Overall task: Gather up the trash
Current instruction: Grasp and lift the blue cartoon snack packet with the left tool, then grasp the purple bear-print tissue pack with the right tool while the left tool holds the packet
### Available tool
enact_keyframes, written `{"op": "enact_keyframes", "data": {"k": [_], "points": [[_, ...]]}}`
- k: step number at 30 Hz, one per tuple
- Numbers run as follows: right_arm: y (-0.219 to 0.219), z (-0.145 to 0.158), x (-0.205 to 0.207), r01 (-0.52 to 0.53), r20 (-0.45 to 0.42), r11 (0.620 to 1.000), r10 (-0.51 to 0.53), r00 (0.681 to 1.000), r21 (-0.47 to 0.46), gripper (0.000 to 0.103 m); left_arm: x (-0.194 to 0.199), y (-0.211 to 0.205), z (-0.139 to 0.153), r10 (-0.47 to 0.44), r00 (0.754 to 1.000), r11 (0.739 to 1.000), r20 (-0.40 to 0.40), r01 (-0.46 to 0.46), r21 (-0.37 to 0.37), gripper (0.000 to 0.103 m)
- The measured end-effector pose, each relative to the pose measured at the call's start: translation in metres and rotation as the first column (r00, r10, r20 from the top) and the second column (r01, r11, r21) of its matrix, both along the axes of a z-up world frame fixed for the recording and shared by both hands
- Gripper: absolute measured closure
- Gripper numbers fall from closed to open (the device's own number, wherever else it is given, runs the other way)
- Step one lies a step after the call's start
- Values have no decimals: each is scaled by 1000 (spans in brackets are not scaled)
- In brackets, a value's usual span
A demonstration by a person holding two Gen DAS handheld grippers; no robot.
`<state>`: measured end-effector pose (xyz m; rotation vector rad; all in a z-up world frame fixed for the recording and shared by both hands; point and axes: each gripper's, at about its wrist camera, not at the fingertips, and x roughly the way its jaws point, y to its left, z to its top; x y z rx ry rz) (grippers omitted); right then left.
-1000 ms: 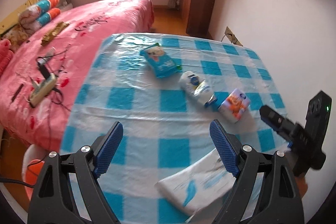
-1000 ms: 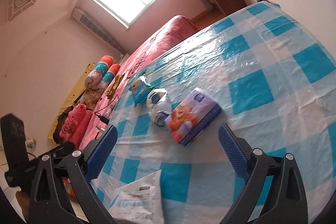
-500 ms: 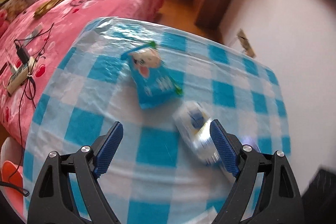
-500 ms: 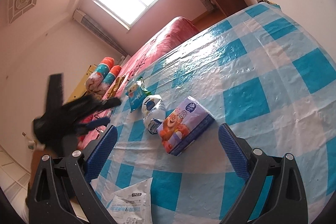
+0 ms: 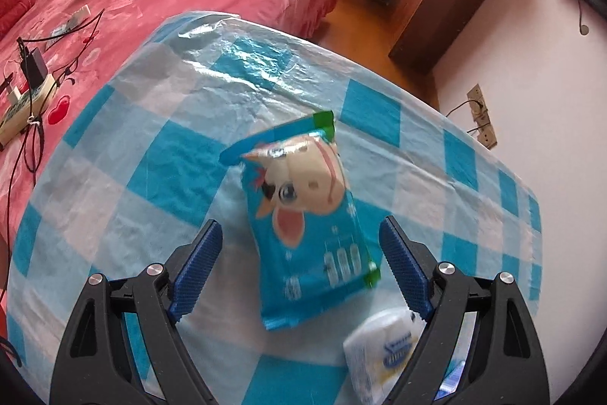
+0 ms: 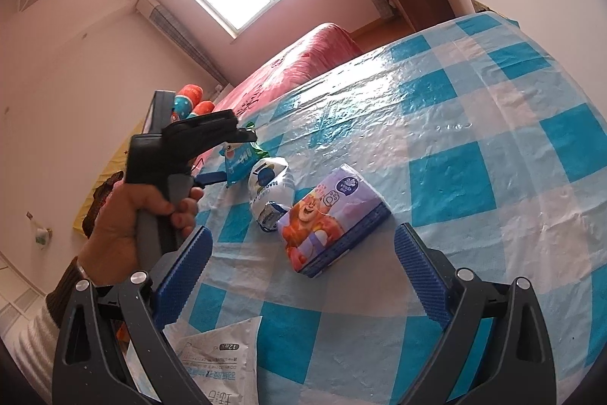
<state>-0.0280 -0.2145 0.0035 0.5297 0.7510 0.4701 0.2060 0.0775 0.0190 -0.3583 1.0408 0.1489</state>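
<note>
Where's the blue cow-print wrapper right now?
In the left wrist view the blue wrapper lies flat on the checked tablecloth, between the open left gripper, beside the white packet.

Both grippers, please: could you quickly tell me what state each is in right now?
Left gripper: open, holding nothing, jaws either side of the blue cartoon-cow snack packet.
Right gripper: open, empty.

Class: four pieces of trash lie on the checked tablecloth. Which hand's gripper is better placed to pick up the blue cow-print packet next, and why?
Left. The left gripper is open with the blue cow-print packet between its fingers. The right gripper frames the purple tissue pack instead, far from the packet.
</note>
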Motion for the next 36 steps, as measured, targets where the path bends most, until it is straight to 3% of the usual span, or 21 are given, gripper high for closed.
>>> {"op": "enact_keyframes", "data": {"k": [4, 6, 9, 11, 21, 26, 32, 36], "points": [[-1, -2, 1, -4, -10, 1000, 4, 1000, -1, 7, 6, -5, -2, -7, 1000, 998, 1, 7, 70, 22], [-2, -4, 2, -5, -16, 1000, 5, 1000, 5, 7, 7, -8, -2, -21, 1000, 994, 7, 21, 104, 35], [-1, -3, 1, -13, -13, 1000, 13, 1000, 8, 7, 5, -7, -1, -43, 999, 995, 15, 42, 89, 52], [1, -3, 1, -21, -12, 1000, 21, 1000, 4, 7, 1, -7, 0, -54, 998, 995, 17, 52, 82, 56], [4, -3, 5, -33, -26, 999, 32, 999, -16, 7, -42, -10, 0, -130, 991, 989, 15, 128, 77, 59], [1, -7, 9, -37, -52, 999, 37, 998, 2, 7, -76, -33, -1, -247, 969, 966, -4, 246, 77, 59], [-8, -5, 11, 20, -49, 996, -24, 999, -86, 8, -108, -62, -1, -365, 930, 928, -28, 367, 62, 59], [-13, -9, 19, 39, -77, 989, -50, 996, -141, 19, -127, -68, 0, -391, 920, 919, -30, 392, 38, 59]]}}
